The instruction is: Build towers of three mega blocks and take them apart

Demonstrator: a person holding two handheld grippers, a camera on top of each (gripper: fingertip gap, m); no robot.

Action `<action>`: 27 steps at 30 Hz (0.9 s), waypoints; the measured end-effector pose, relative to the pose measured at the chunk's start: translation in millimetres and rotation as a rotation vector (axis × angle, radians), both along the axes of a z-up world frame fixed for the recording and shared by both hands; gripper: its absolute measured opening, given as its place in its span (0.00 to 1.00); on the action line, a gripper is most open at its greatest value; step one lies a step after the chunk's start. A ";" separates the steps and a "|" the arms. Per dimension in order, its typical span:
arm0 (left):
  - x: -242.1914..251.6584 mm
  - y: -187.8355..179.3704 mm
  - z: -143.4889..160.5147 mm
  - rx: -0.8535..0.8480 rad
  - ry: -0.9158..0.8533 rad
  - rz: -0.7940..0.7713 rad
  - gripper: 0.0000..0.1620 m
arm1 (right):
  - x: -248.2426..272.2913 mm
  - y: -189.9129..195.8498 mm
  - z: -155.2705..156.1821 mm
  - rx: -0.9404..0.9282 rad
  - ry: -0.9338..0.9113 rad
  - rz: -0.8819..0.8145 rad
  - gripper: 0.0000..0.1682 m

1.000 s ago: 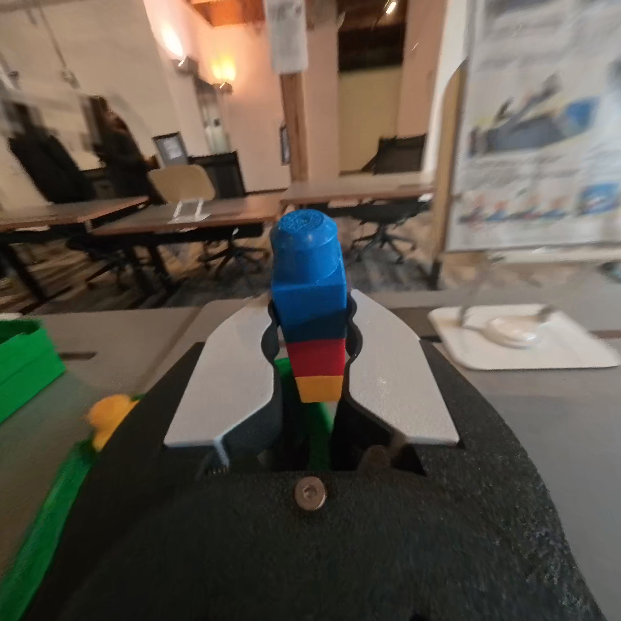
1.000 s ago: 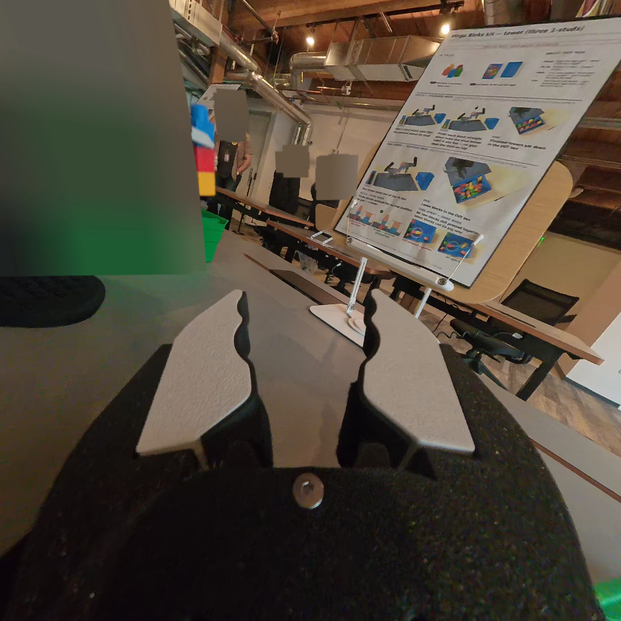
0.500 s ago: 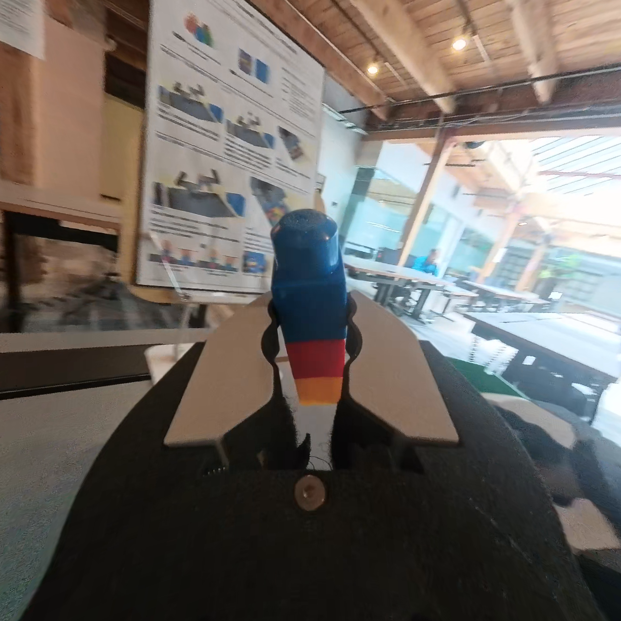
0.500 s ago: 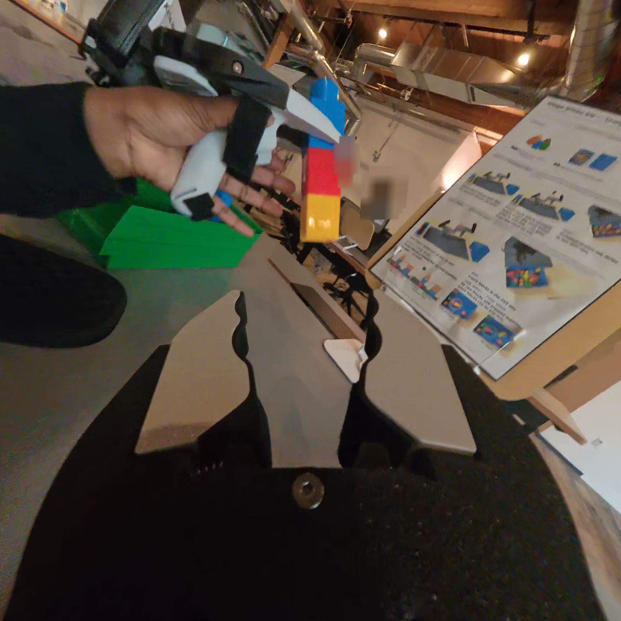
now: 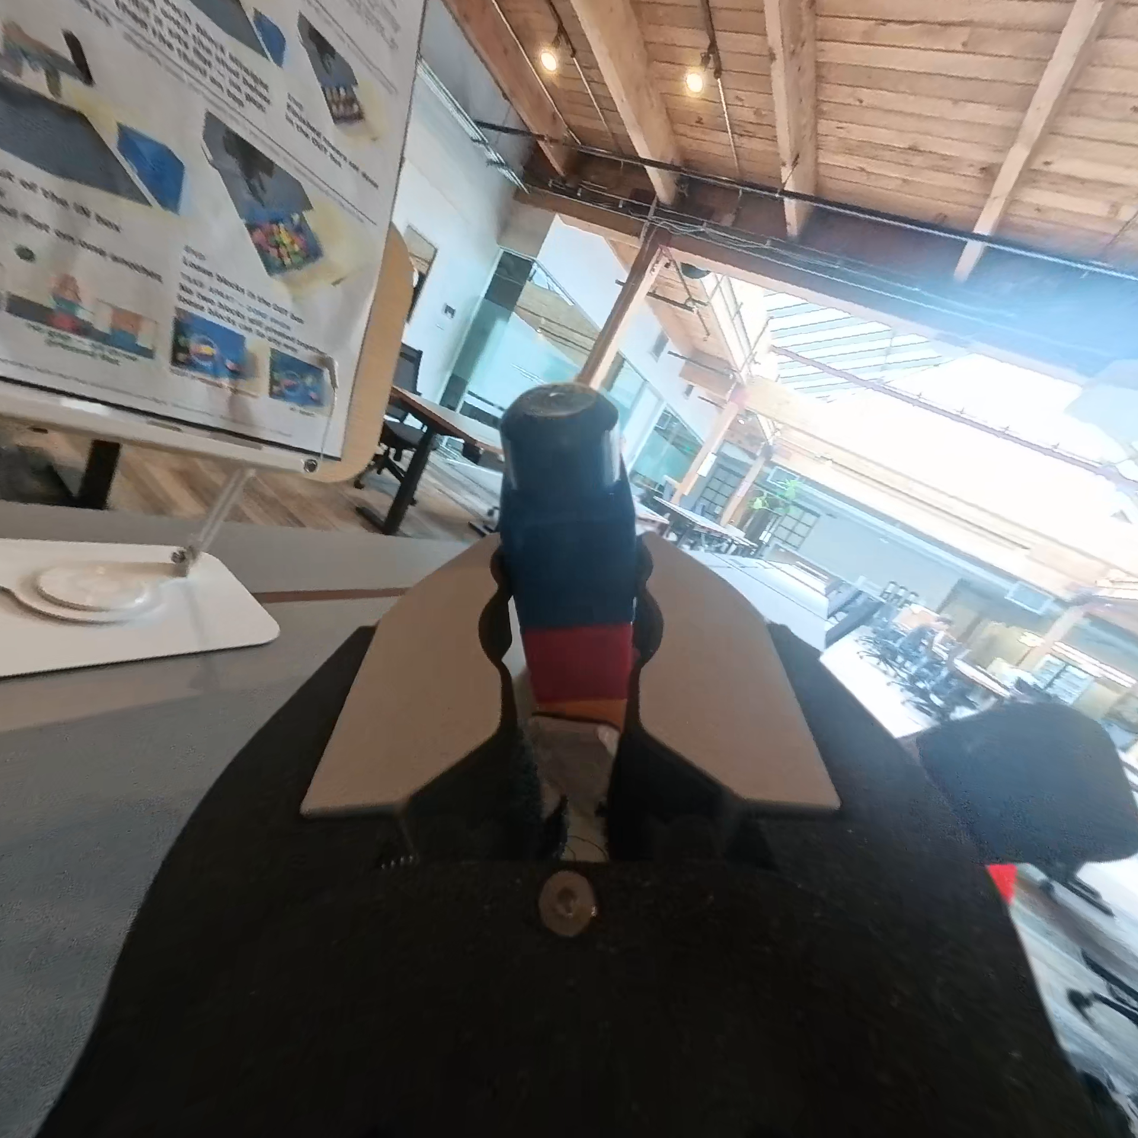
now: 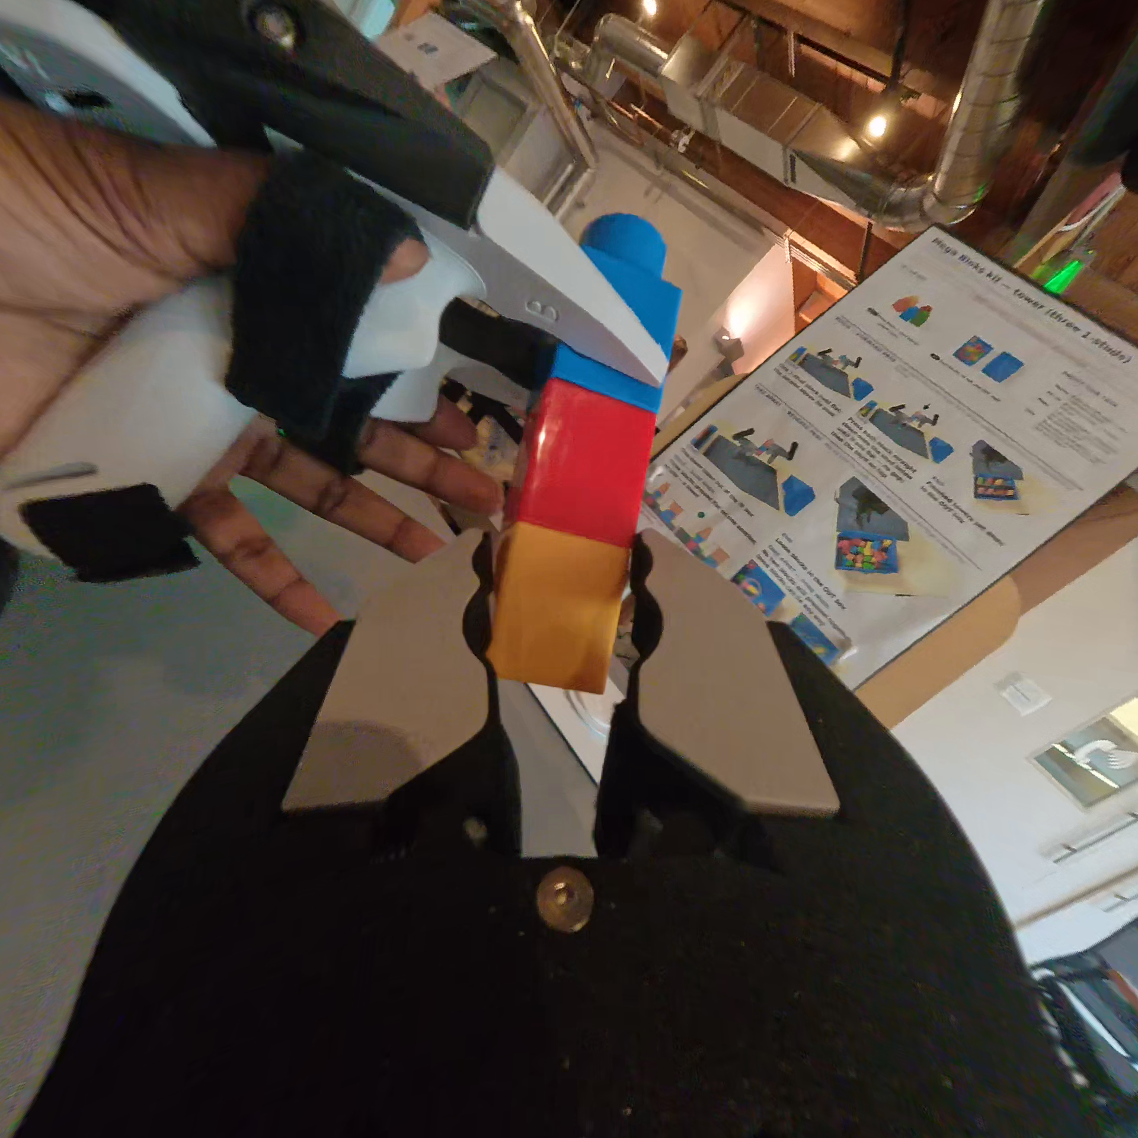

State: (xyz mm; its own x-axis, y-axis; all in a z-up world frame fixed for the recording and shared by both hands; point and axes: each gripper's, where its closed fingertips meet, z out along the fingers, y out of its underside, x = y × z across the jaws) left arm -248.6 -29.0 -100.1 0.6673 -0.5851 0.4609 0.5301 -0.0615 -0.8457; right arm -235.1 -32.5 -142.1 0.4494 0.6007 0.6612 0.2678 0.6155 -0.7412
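Tower (image 6: pixel 585 468): blue, red, yellow blocks; long axis upright, stud on top.
Left gripper (image 5: pixel 569 591): clamped on blue block (image 5: pixel 566 523).
Right gripper (image 6: pixel 563 606): fingers flank yellow block (image 6: pixel 557 606); whether they grip it, I cannot tell.

A wooden-beamed plank ceiling (image 5: pixel 862 123) carries small round spotlights (image 5: pixel 694 80). Bright daylight pours through tall glass windows (image 5: pixel 924 394). Brown-topped desks (image 5: pixel 443 425) stand on pale wood flooring (image 5: pixel 265 499), and silver metal ducts (image 6: pixel 960 141) run overhead.
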 end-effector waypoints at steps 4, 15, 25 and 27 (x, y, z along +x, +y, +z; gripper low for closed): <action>8.4 -5.3 -8.5 0.030 0.057 -0.106 0.25 | 10.4 -0.8 -4.0 -0.010 -0.078 0.028 0.23; 15.9 -45.1 -48.0 0.430 0.871 -0.277 0.57 | 50.2 -26.4 -32.3 -0.138 -0.419 0.356 0.23; 53.3 -63.4 -76.9 0.541 1.092 -0.434 0.50 | 50.2 -46.5 -61.4 -0.160 -0.618 0.453 0.23; 56.2 -61.3 -84.7 0.548 1.148 -0.427 0.49 | 49.7 -44.5 -63.9 -0.156 -0.631 0.446 0.23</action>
State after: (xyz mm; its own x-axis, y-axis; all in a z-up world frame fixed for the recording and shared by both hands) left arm -192.4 -90.3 -184.8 0.2360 -0.7709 -0.5917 -0.4665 0.4442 -0.7649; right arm -185.5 -77.1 -206.0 -0.2881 0.7429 0.6042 0.4185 0.6652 -0.6183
